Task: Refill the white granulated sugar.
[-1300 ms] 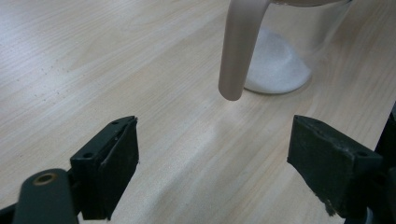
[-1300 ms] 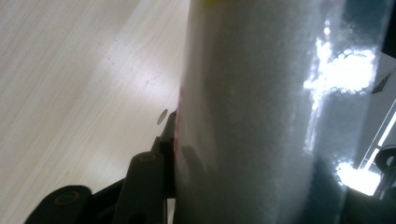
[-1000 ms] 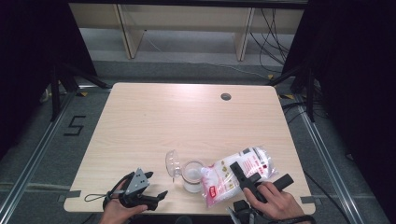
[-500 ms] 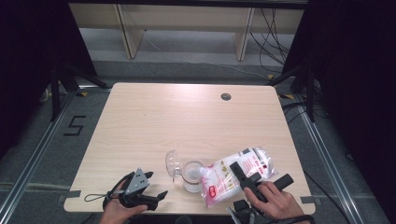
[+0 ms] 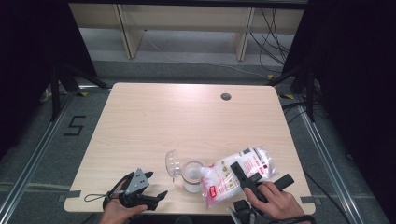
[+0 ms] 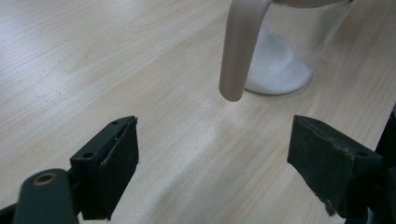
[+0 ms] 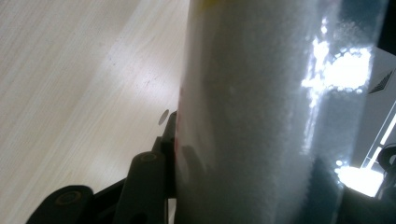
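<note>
Beside jar (image 5: 193, 175), right gripper (image 5: 247, 179) gripping bag (image 5: 236, 175)

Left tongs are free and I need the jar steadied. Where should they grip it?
Grip the glass jar around its lower body, coming level from its left. The open lid and hanging handle sit up high there, and the bag crowds its right.

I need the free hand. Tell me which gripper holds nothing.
The left gripper: its jaws stand open over bare table, while the right gripper is clamped on the bag of white granules.
</note>
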Demonstrator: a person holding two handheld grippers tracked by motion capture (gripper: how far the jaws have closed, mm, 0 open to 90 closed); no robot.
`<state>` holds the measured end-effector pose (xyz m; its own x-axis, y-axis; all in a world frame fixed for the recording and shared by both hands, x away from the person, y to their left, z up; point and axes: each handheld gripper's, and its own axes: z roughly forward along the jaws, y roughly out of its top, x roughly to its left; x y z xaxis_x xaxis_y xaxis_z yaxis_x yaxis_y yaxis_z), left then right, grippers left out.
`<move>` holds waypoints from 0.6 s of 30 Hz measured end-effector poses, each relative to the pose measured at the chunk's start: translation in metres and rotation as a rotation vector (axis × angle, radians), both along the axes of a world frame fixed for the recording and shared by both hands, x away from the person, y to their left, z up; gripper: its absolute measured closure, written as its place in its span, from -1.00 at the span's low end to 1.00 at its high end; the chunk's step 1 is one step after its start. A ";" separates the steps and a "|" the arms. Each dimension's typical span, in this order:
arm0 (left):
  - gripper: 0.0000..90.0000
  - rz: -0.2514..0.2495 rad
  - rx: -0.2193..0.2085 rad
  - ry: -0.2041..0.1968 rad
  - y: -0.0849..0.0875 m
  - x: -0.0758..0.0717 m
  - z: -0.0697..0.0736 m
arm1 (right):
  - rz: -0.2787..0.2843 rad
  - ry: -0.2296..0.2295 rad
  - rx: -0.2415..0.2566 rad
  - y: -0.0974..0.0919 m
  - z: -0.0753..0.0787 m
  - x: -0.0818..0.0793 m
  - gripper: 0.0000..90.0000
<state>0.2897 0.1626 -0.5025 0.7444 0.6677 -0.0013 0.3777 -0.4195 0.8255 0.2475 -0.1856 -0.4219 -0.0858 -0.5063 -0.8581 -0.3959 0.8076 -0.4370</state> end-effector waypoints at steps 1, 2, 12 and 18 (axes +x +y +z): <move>-0.64 0.001 -0.001 0.000 0.000 0.000 0.000 | -0.001 0.000 0.000 0.000 0.000 0.000 0.40; -0.64 0.001 -0.001 0.000 0.000 0.000 0.000 | 0.000 -0.001 -0.007 0.000 0.000 0.000 0.40; -0.64 -0.005 0.002 -0.002 0.000 0.000 0.000 | -0.003 -0.002 -0.007 0.000 0.000 0.000 0.41; -0.64 -0.002 -0.001 0.001 0.000 0.000 0.000 | -0.003 0.000 -0.006 0.000 0.000 -0.001 0.41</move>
